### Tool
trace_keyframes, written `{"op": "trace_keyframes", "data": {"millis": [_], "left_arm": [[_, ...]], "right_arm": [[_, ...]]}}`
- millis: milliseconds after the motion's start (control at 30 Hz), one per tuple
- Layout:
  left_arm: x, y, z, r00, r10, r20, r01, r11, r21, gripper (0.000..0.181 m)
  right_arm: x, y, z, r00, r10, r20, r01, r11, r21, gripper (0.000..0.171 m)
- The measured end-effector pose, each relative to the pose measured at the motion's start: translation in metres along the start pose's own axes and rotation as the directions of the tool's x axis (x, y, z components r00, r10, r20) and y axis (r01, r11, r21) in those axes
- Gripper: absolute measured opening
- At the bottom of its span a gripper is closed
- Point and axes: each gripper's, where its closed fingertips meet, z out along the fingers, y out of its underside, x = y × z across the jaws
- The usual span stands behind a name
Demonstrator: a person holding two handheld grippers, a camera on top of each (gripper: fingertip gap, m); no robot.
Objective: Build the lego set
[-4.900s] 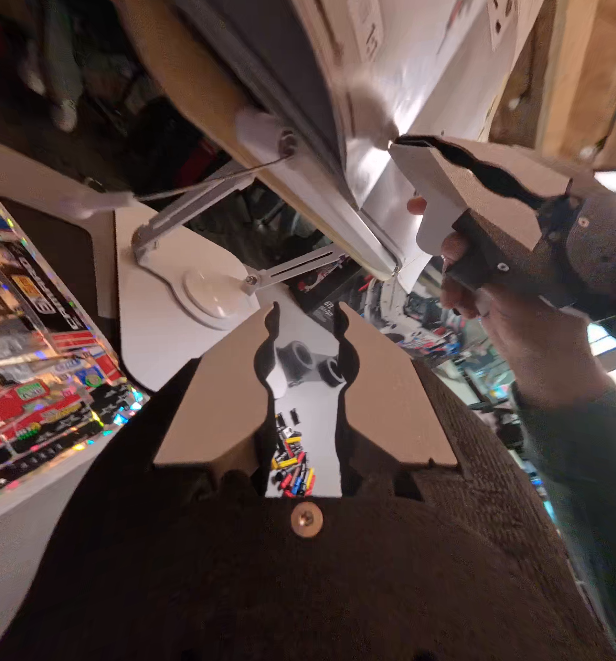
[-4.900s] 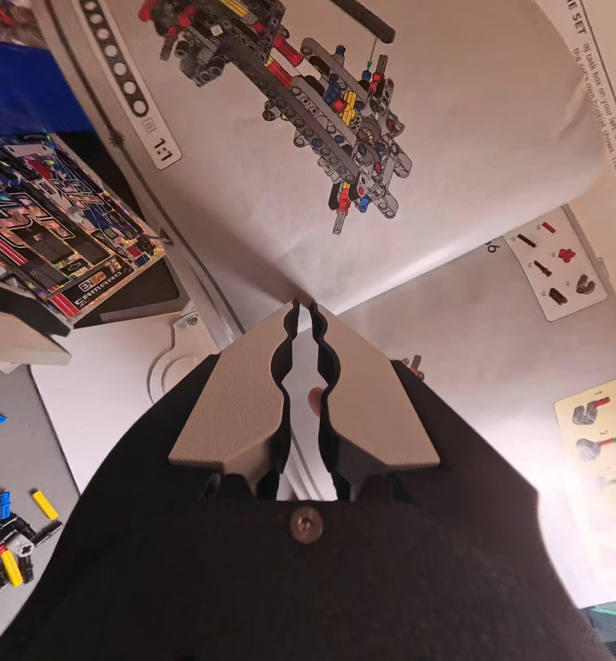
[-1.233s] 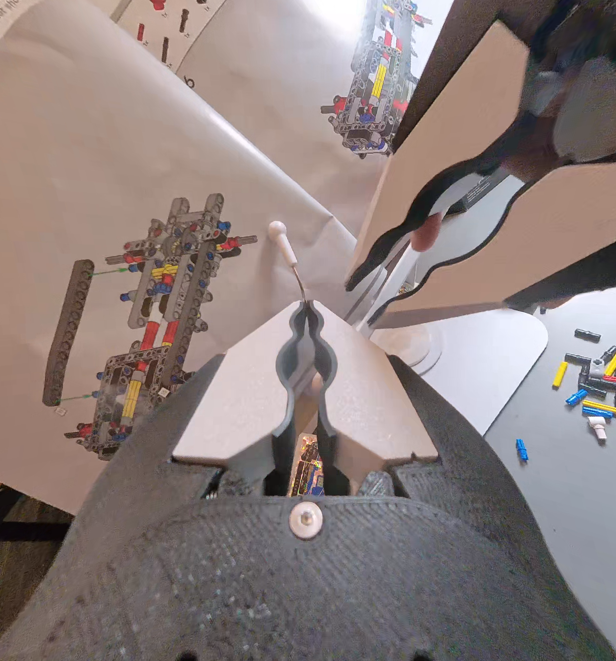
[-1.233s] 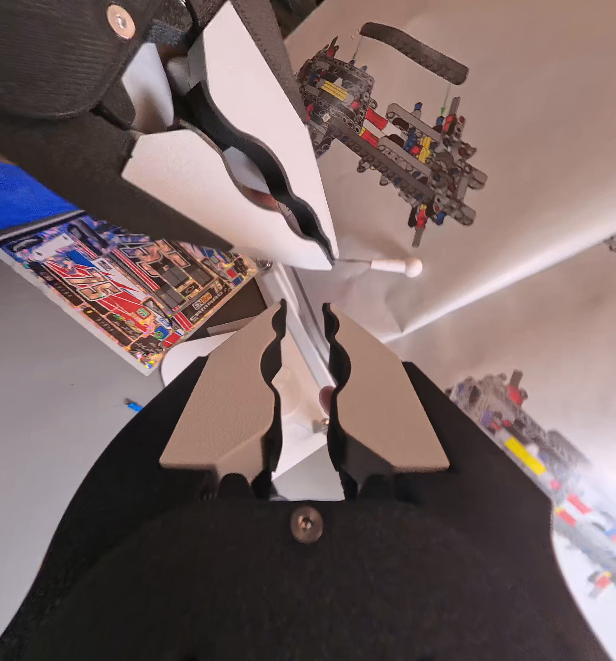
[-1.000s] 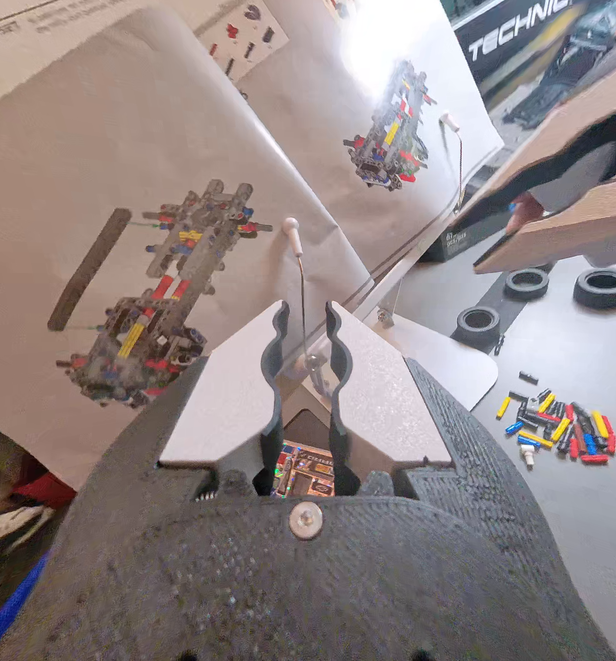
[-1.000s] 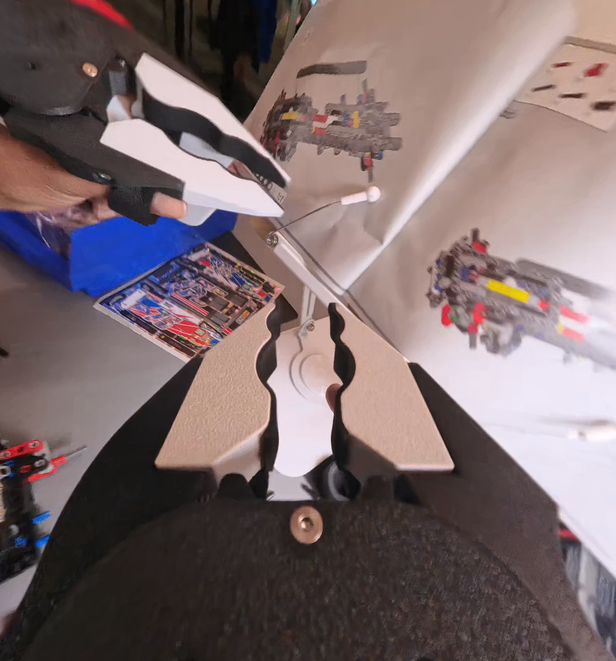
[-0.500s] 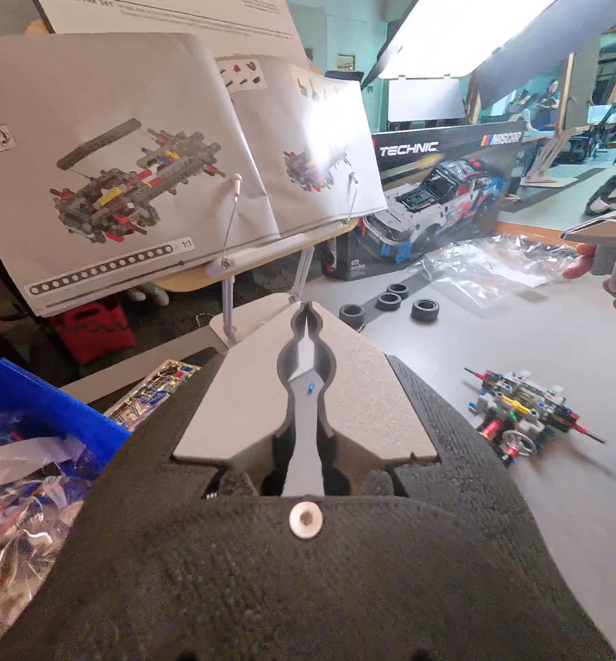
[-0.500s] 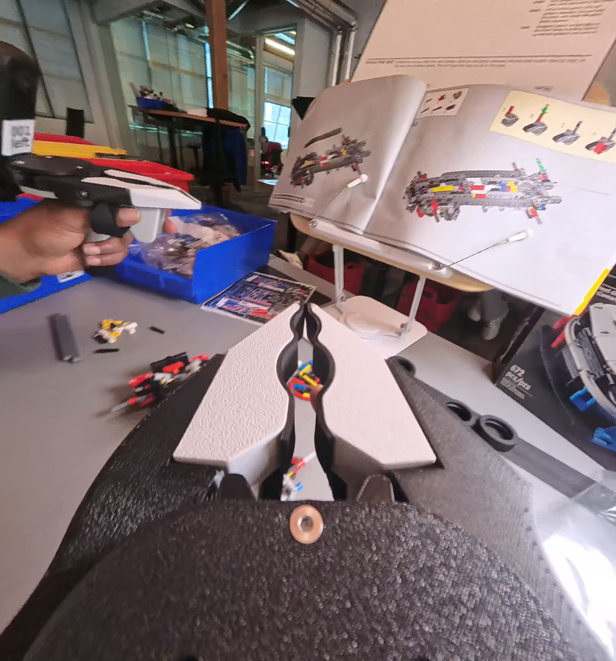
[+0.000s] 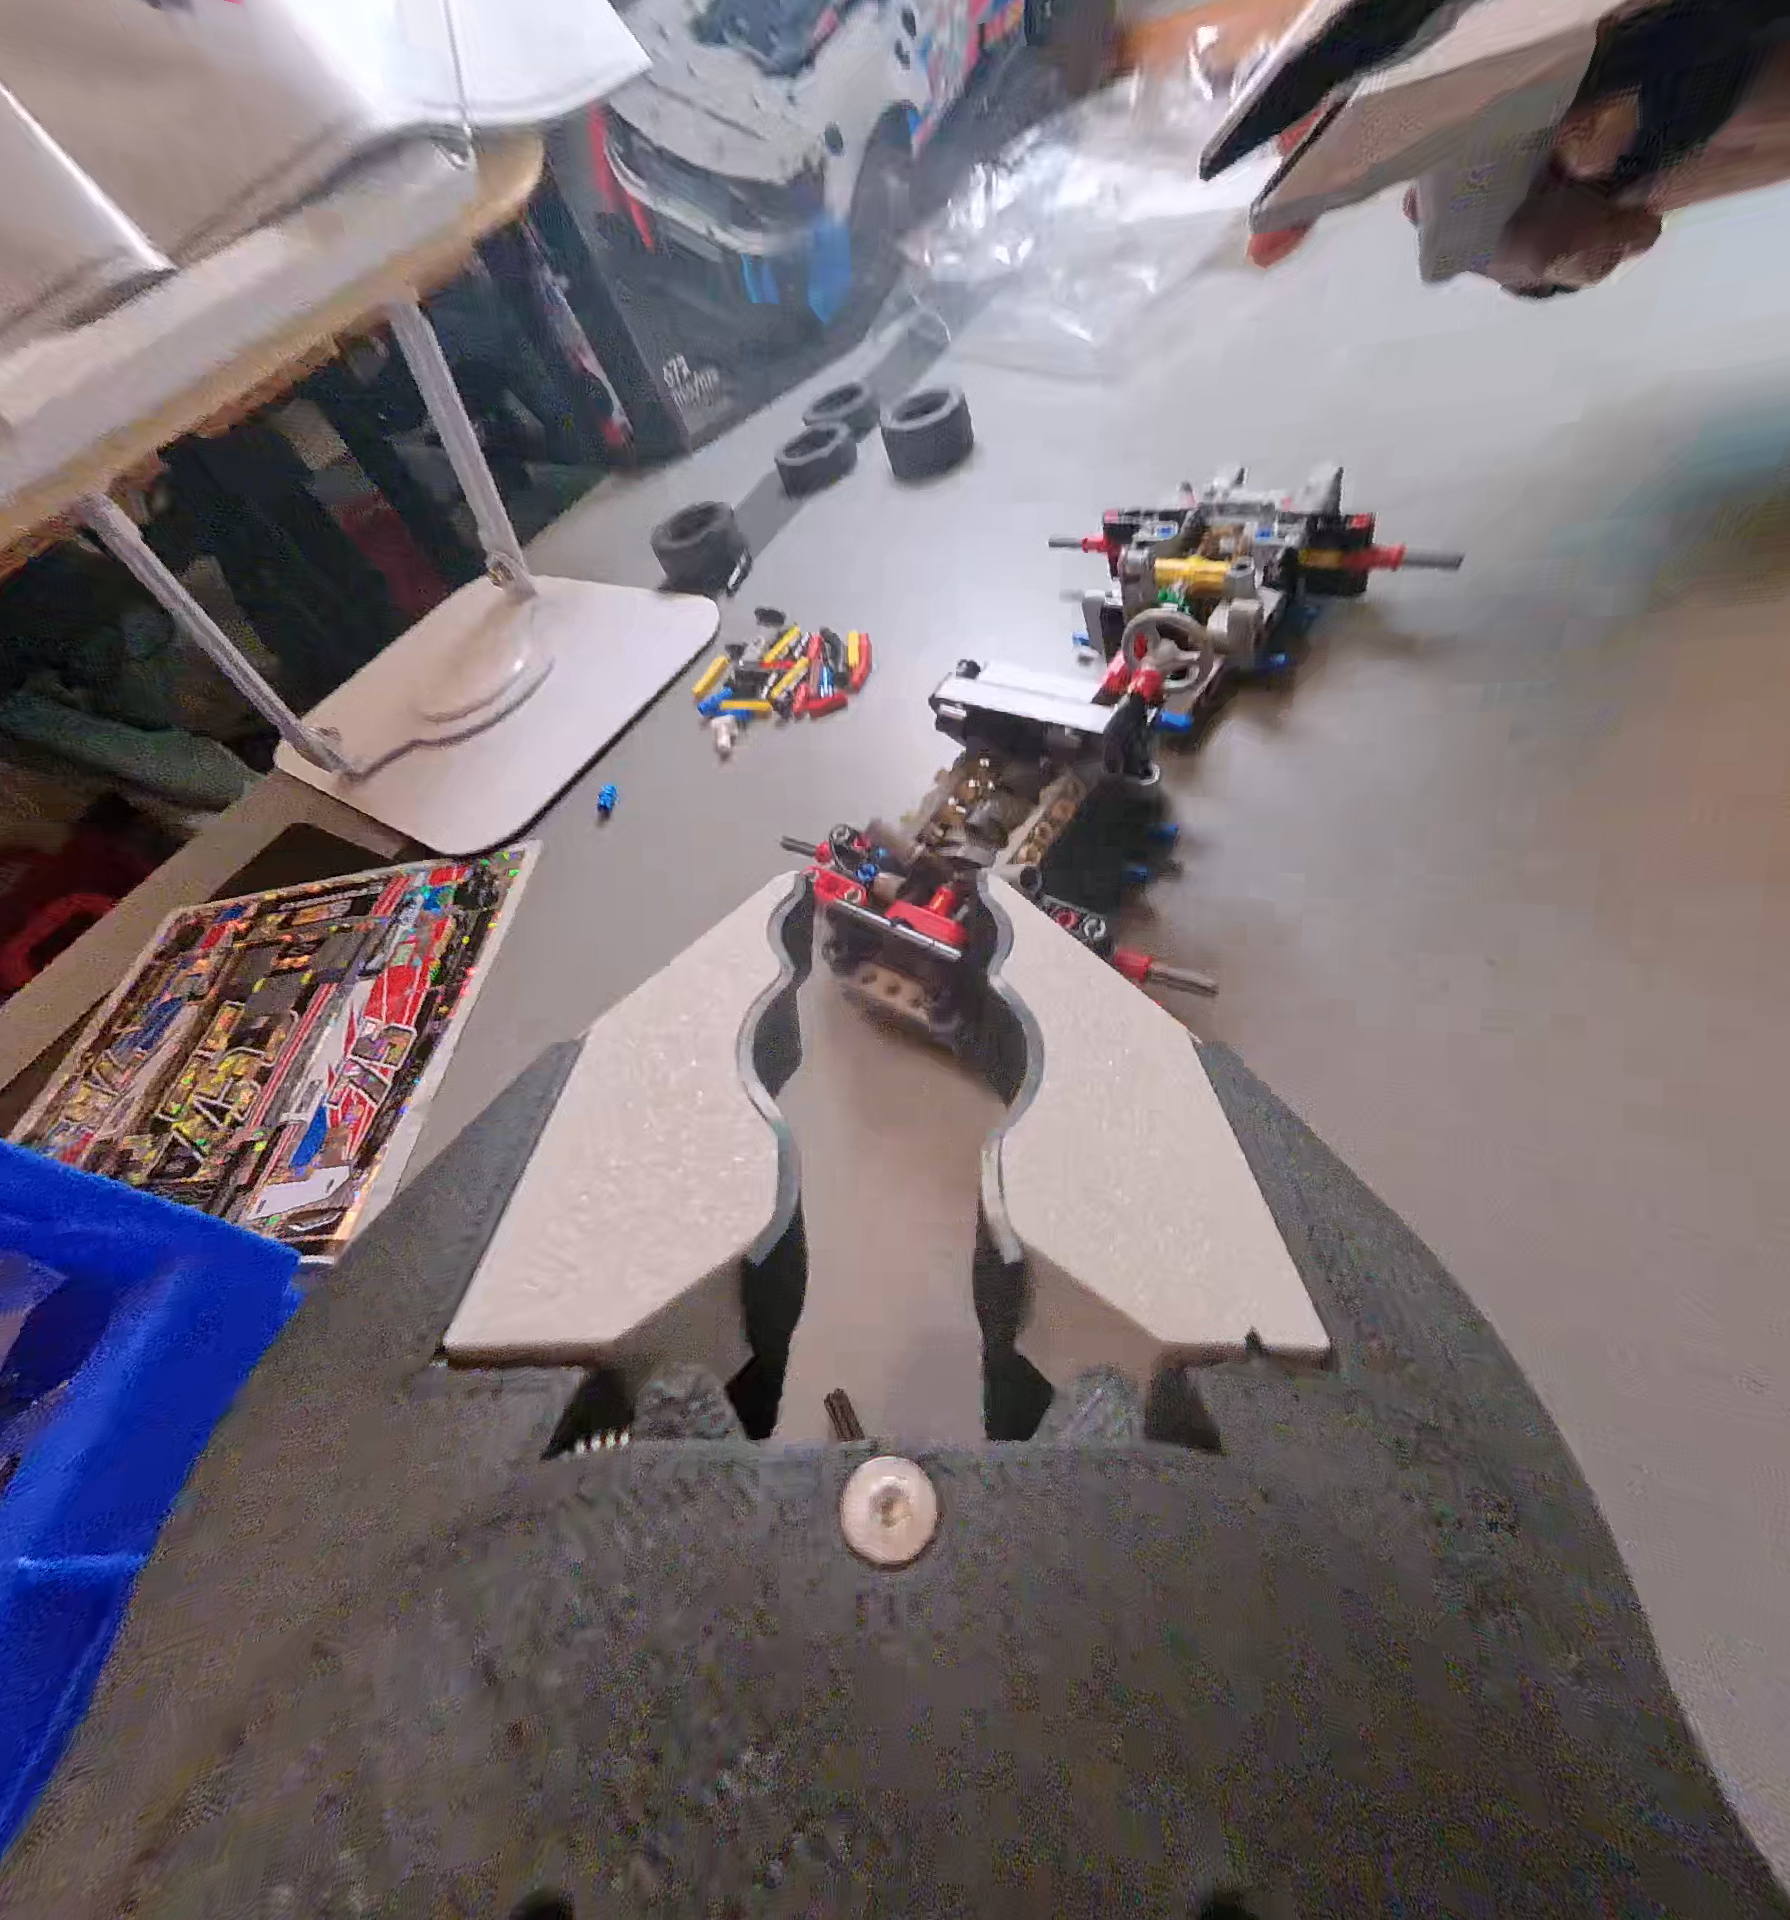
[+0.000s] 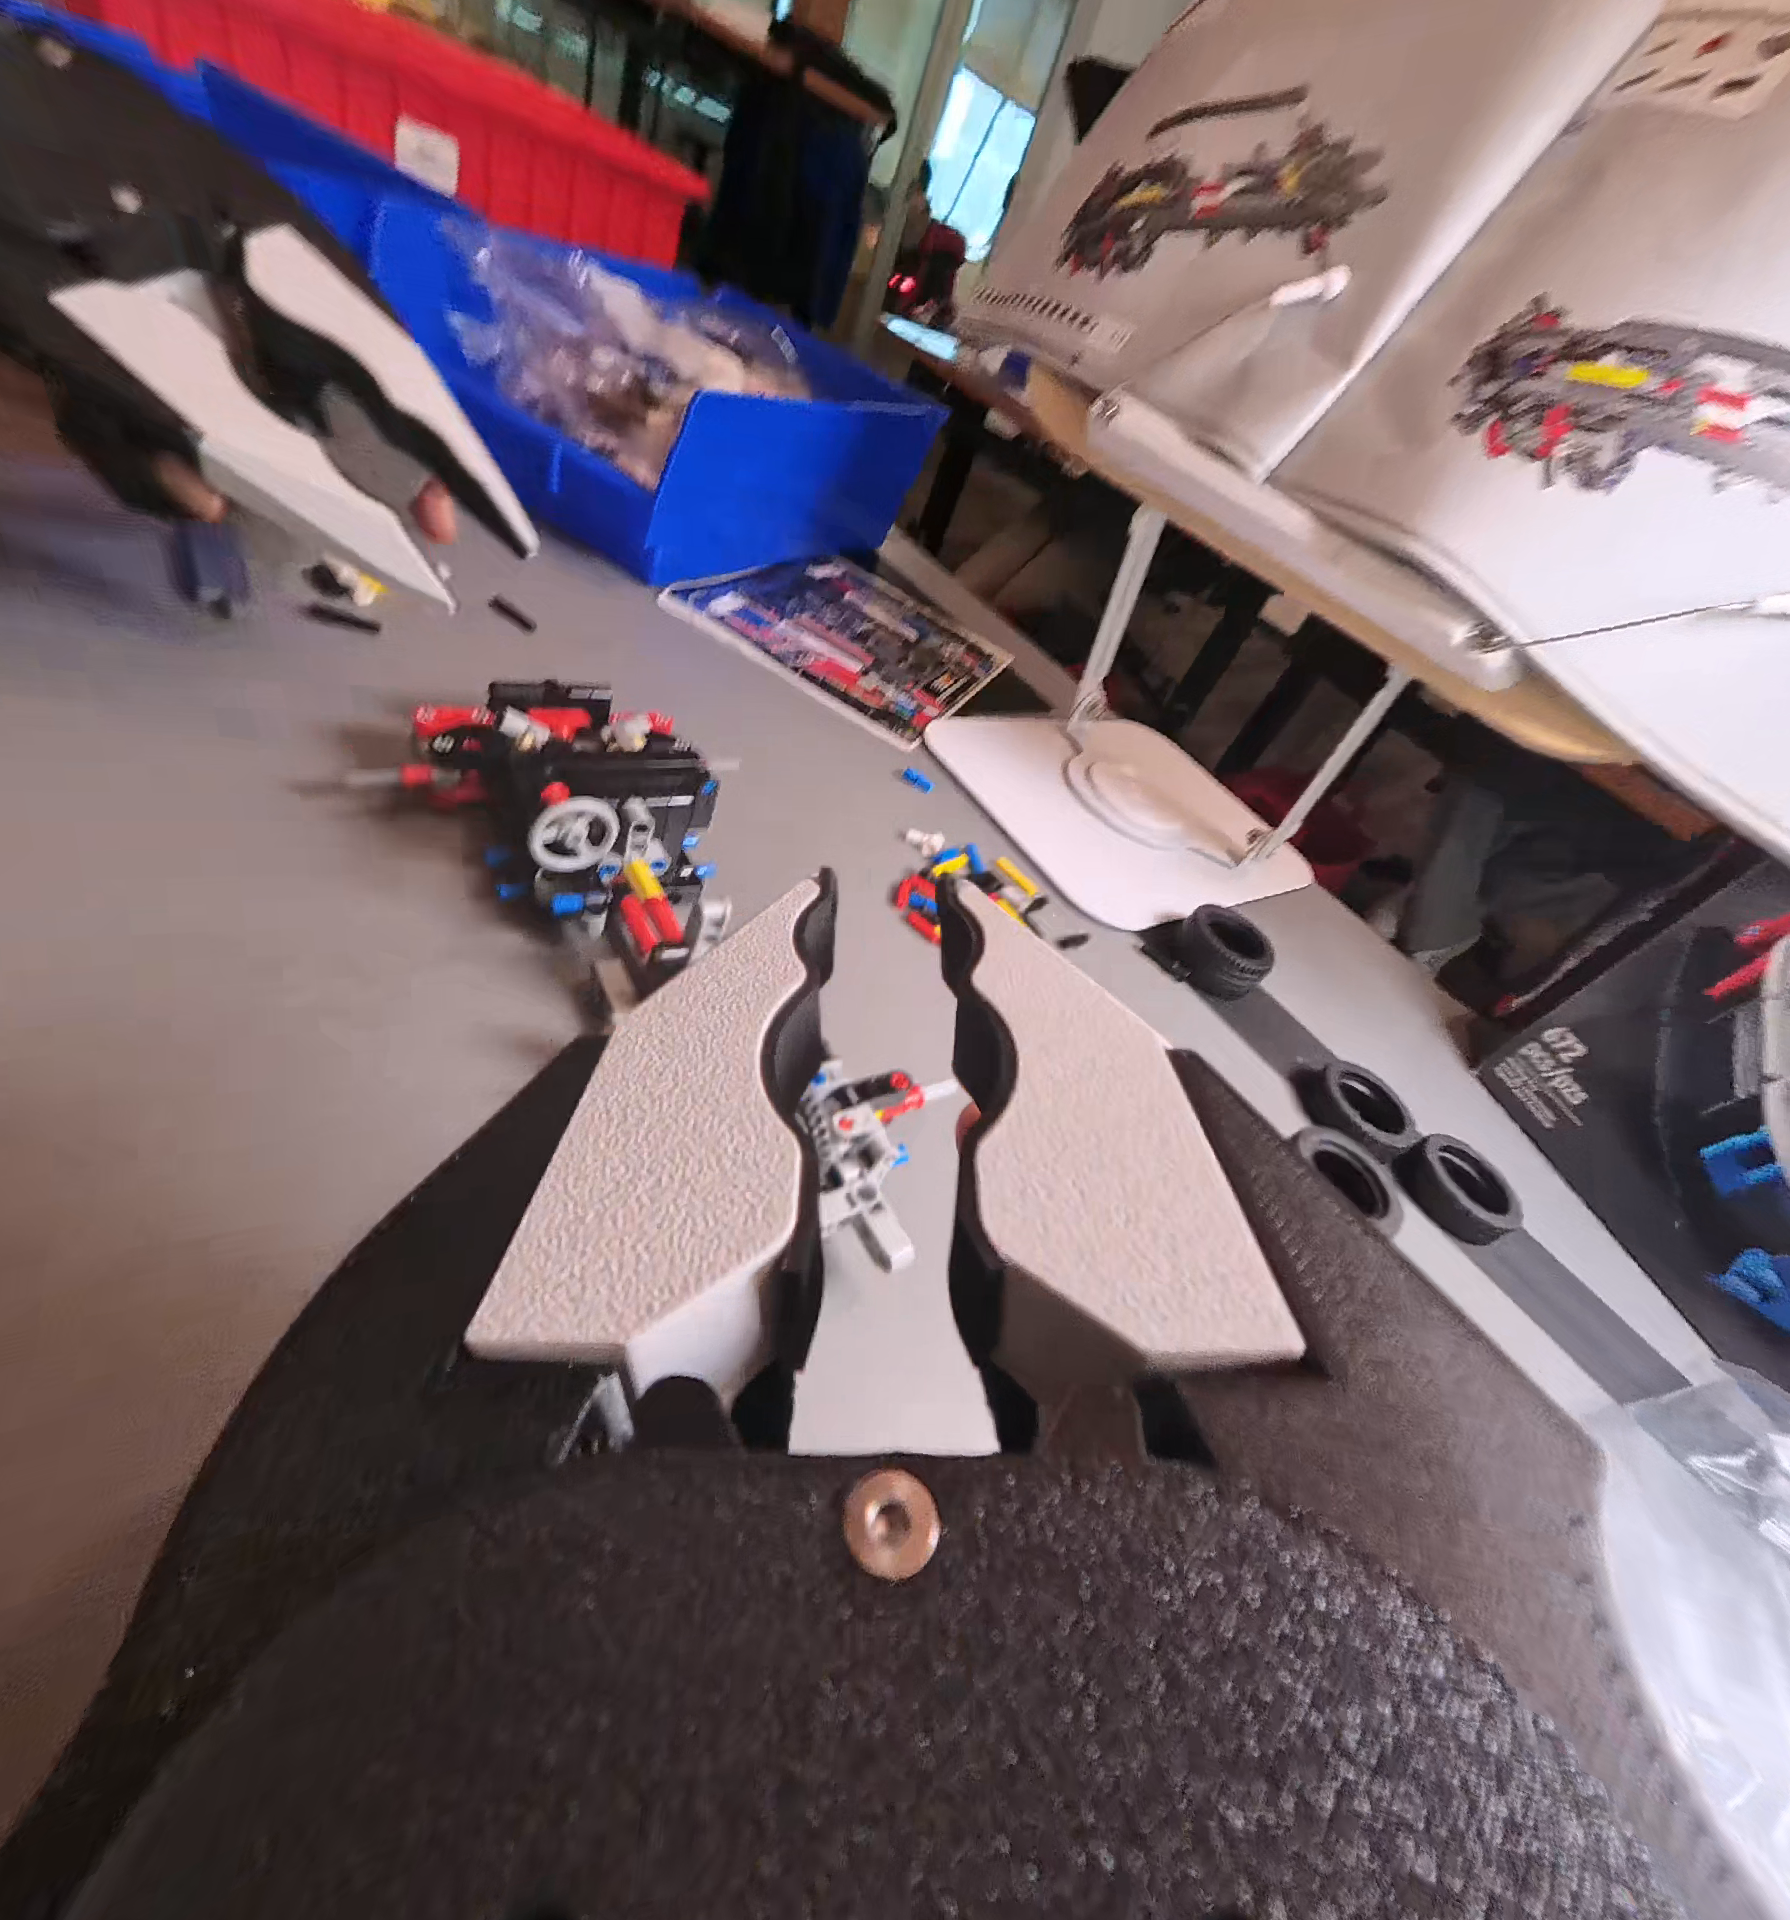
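A long part-built lego chassis [image 9: 1182,623] of black, grey, red and yellow parts lies on the grey table [image 9: 1493,935]. My left gripper [image 9: 891,902] is open and empty, low over the table, with the chassis's near end between its fingertips. My right gripper [image 10: 886,899] is open and empty above the chassis's other end [image 10: 855,1132], which shows between its fingers; the rest of the chassis [image 10: 579,810] lies beyond. A pile of small coloured pins [image 9: 787,675] lies beside the chassis and also shows in the right wrist view [image 10: 964,883]. Each gripper shows in the other's view, right [image 9: 1390,114] and left [image 10: 278,416].
An instruction booklet [image 10: 1286,208] stands on a white stand [image 9: 517,707]. A glittery sticker sheet [image 9: 257,1039] and a blue bin [image 9: 39,1455] lie at the left. Black tyres [image 9: 927,416], the set's box [image 10: 1701,1091] and a clear plastic bag [image 9: 1057,260] lie at the back. Small loose parts [image 10: 351,603] lie under the left gripper. Spacing between my two grippers at the tips: around 20 centimetres.
Both grippers have swung away from the booklet and down toward the table and the chassis. Both were shut half a second ago and are open now.
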Motion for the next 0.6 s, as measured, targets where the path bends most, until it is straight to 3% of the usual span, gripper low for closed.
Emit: {"op": "trace_keyframes", "data": {"millis": [167,400,600], "left_arm": [[0.008,0.022,0.007,0.997,0.038,-0.073,-0.044,0.996,-0.075,0.043],[0.009,0.038,0.009,0.993,0.011,-0.120,-0.029,0.989,-0.145,0.063],[0.008,0.045,0.013,0.993,0.025,-0.120,-0.048,0.980,-0.192,0.065]], "right_arm": [[-0.018,0.031,-0.005,0.986,-0.031,0.163,0.051,0.992,-0.118,0.023],[-0.009,0.068,-0.015,0.981,0.023,0.193,0.025,0.970,-0.244,0.043],[-0.008,0.087,-0.021,0.975,0.051,0.214,0.024,0.941,-0.337,0.062]]}}
